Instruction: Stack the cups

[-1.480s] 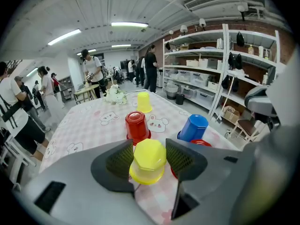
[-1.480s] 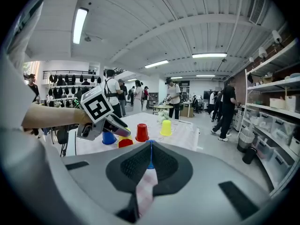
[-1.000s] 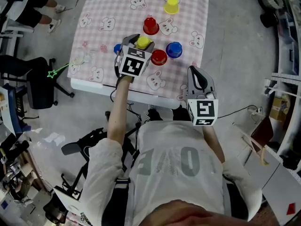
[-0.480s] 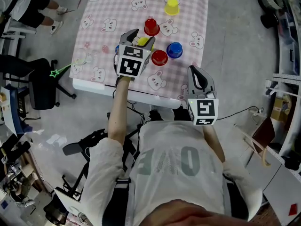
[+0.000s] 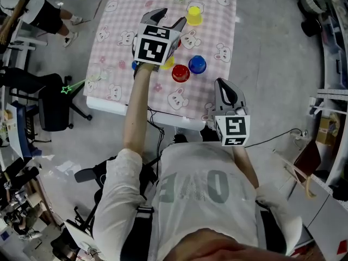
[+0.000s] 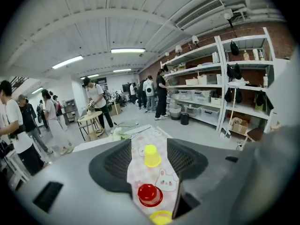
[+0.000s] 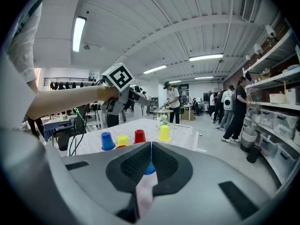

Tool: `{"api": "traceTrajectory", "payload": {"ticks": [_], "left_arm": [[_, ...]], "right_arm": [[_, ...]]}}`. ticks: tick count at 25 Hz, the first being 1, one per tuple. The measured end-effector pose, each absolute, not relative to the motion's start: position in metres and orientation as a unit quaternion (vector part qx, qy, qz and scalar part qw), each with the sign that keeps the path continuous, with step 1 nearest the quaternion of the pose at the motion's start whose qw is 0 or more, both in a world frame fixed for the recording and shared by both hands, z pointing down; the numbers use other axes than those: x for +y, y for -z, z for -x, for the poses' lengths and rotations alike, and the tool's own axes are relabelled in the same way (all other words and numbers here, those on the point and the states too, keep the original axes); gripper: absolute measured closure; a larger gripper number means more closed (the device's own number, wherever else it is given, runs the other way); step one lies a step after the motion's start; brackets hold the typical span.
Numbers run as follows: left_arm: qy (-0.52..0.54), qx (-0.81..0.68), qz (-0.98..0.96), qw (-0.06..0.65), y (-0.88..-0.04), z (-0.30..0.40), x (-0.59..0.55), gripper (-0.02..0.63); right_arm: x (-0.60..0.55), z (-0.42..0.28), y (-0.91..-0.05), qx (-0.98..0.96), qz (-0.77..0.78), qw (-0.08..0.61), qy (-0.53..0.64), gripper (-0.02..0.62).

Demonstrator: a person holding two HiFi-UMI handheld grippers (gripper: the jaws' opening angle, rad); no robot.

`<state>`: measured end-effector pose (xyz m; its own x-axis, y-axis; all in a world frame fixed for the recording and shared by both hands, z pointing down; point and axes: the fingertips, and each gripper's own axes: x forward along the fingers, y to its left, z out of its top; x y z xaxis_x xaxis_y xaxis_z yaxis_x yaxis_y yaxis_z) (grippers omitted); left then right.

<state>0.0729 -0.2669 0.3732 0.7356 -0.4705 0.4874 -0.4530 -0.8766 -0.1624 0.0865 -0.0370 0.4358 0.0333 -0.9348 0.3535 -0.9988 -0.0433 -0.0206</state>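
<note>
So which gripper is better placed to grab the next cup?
Left, probably. The left gripper is out over the table, jaws apart, with a red cup and a yellow cup in line between them. The right gripper hangs at its edge, jaws together.

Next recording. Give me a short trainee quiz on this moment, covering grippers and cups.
1. True or false: the left gripper is shut on a cup.
2. The cup on the table farthest from the person is: A red, B yellow, C blue.
3. Fill in: the right gripper has its jaws ____.
Key: 1 false, it is open and holds nothing; 2 B, the yellow cup; 3 together.
</note>
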Motion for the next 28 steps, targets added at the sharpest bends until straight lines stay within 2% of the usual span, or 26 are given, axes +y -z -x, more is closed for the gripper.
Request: {"api": "traceTrajectory", "payload": {"ticks": [5, 11, 20, 25, 27, 28], "left_arm": [[0.371, 0.196, 0.908, -0.001, -0.421, -0.092, -0.276, 0.368], [0.488, 0.195, 0.850, -0.040, -0.490, -0.061, -0.281, 0.368], [0.505, 0.203, 0.833, -0.102, -0.516, -0.047, -0.283, 0.371], [0.497, 0.197, 0.839, -0.105, -0.516, -0.047, -0.284, 0.401], [0.484, 0.202, 0.846, -0.094, -0.507, -0.045, -0.289, 0.474], [0.476, 0.204, 0.851, -0.087, -0.500, -0.044, -0.291, 0.484]], "right_arm": [[-0.036, -0.116, -0.431, -0.676, -0.717, 0.093, -0.146, 0.565], [-0.032, -0.142, -0.436, -0.679, -0.713, 0.082, -0.156, 0.565], [-0.030, -0.147, -0.449, -0.685, -0.703, 0.082, -0.173, 0.565], [-0.035, -0.149, -0.451, -0.678, -0.709, 0.094, -0.169, 0.565], [-0.039, -0.146, -0.448, -0.673, -0.715, 0.095, -0.164, 0.566], [-0.040, -0.143, -0.446, -0.671, -0.717, 0.095, -0.162, 0.565]]}}
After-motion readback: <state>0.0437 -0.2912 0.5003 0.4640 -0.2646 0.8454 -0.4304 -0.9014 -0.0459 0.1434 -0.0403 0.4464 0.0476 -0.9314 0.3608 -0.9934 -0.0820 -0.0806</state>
